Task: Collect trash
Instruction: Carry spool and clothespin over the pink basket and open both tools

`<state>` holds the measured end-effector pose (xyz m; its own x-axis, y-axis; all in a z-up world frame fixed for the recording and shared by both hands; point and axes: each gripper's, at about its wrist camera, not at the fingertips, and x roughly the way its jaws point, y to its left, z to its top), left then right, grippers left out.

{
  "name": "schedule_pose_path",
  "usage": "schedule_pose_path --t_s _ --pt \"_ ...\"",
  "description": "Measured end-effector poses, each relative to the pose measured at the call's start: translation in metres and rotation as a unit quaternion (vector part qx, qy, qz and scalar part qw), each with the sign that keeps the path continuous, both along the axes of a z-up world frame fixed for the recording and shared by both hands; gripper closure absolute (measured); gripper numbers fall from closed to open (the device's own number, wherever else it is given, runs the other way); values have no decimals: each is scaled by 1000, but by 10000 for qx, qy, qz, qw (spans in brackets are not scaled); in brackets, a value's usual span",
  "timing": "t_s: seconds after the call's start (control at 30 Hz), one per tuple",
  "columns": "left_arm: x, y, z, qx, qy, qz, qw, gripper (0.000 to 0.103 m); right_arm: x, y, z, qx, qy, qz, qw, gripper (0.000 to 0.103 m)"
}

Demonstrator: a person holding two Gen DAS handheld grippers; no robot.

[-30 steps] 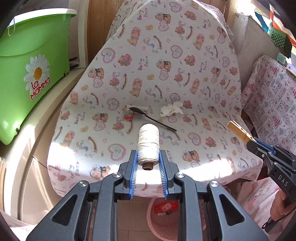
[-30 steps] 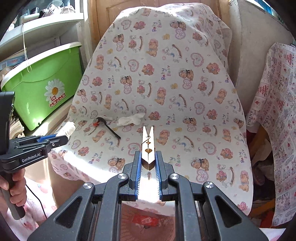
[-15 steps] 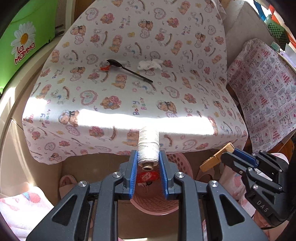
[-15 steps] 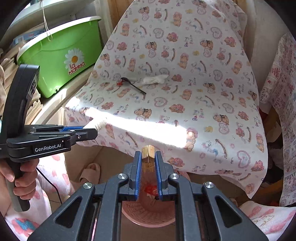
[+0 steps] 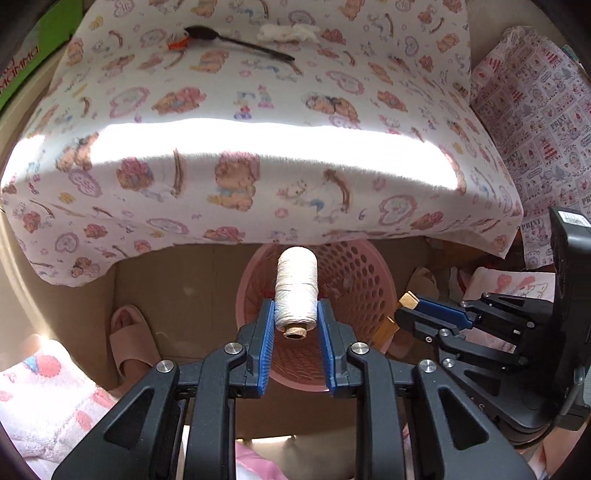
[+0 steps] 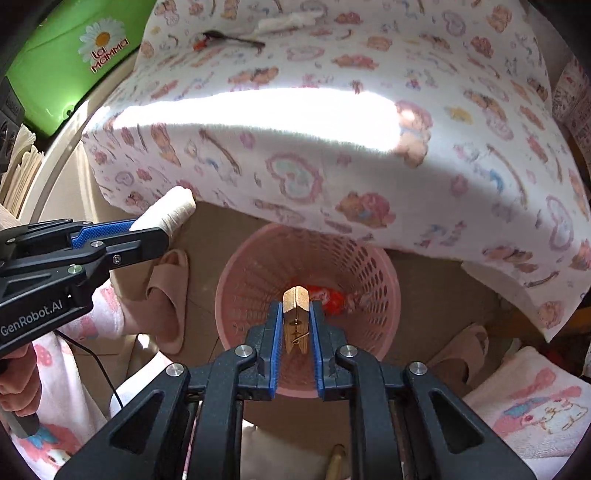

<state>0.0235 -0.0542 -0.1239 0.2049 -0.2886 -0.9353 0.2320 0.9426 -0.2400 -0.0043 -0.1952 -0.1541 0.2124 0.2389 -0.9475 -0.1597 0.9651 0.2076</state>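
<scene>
My left gripper [image 5: 296,317] is shut on a spool of white thread [image 5: 297,288], held over the pink perforated basket [image 5: 354,280] on the floor. My right gripper [image 6: 296,325] is shut on a wooden clothespin [image 6: 295,317], above the same basket [image 6: 258,266], which holds a red wrapper [image 6: 328,297]. From the right wrist view the left gripper [image 6: 147,230] shows at the left with the spool [image 6: 170,212]; in the left wrist view the right gripper [image 5: 410,312] shows at the right with the clothespin's tip [image 5: 408,300]. On the printed cloth lie a black spoon [image 5: 236,40], a red scrap [image 5: 175,43] and a crumpled white tissue [image 5: 288,32].
The cloth-covered seat [image 5: 258,166] overhangs the basket's far side. Pink slippers [image 5: 129,339] [image 6: 170,291] lie on the floor on both sides of the basket. A green bin [image 6: 74,62] stands at the left. A person's hand [image 6: 14,376] and pink-patterned clothing are nearby.
Both grippers have sunk from above the seat and tipped downward, so they now hang over the pink basket below the seat's front edge. Each still holds its object.
</scene>
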Motion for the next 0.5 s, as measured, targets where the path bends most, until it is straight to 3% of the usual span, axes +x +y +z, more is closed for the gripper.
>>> schedule_pose_path --t_s 0.1,0.2,0.33,0.5 --pt "5 -2 -25 -108 513 19 9986 81 7 -1 -28 54 487 -121 9987 88" --pt "9 -4 -49 62 854 84 9963 81 11 2 -57 20 989 -72 9951 88" --pt "11 -5 -76 309 1158 130 9927 81 12 11 -89 -182 1334 -28 9909 88" --pt "7 -4 -101 328 1558 175 9871 81 16 12 -112 54 1705 -208 9851 88"
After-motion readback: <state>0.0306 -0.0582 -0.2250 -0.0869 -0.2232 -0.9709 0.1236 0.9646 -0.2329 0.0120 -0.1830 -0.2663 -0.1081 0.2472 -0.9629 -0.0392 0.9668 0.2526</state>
